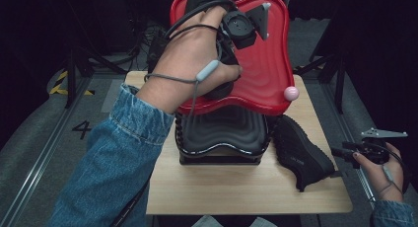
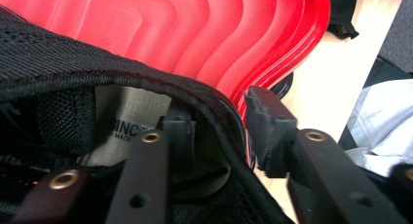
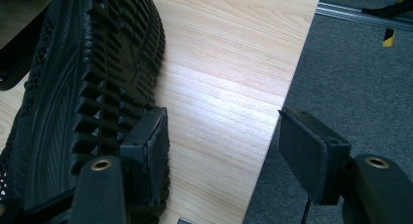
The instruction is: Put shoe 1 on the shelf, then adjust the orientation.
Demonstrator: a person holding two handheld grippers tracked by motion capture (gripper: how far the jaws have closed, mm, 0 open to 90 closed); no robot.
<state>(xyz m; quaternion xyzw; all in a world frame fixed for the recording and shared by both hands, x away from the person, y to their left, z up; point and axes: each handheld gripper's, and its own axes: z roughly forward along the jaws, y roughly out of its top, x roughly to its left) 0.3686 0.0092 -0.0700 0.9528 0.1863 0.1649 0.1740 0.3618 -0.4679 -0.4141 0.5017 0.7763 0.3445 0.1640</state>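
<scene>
A: Pale wooden bench (image 1: 236, 187) amid a dark room, with a black tray (image 1: 222, 131) at its middle and a wavy red tray (image 1: 266, 64) stacked on top. Pink ball (image 1: 291, 93) at the red rim. Looks like black shoes going onto the red tray?

B: Seems so. Halfway, by the look of it. First shoe (image 2: 58, 73) up over the red tray, under the left hand; cannot tell whether fully resting there.

A: Left claw (image 2: 219, 114) clamped on it?

B: Not clamped. Spread apart, straddling the shoe's collar (image 2: 146, 80): one jaw inside the opening by the grey label, the other outside with a gap to the fabric. No squeeze visible.

A: And the second shoe (image 1: 300, 150)?

B: Lying on its side on the bench, just right of the black tray, ribbed sole turned toward the right claw (image 3: 226, 141).

A: Gripped yet?

B: No. Right claw wide apart and empty, low at the bench's right edge, one pad close beside the sole, the other out over the grey floor.

A: Left to do, then?

B: Probably pulling the left claw clear of the collar, then closing on the second shoe and lifting it over beside the first.
</scene>
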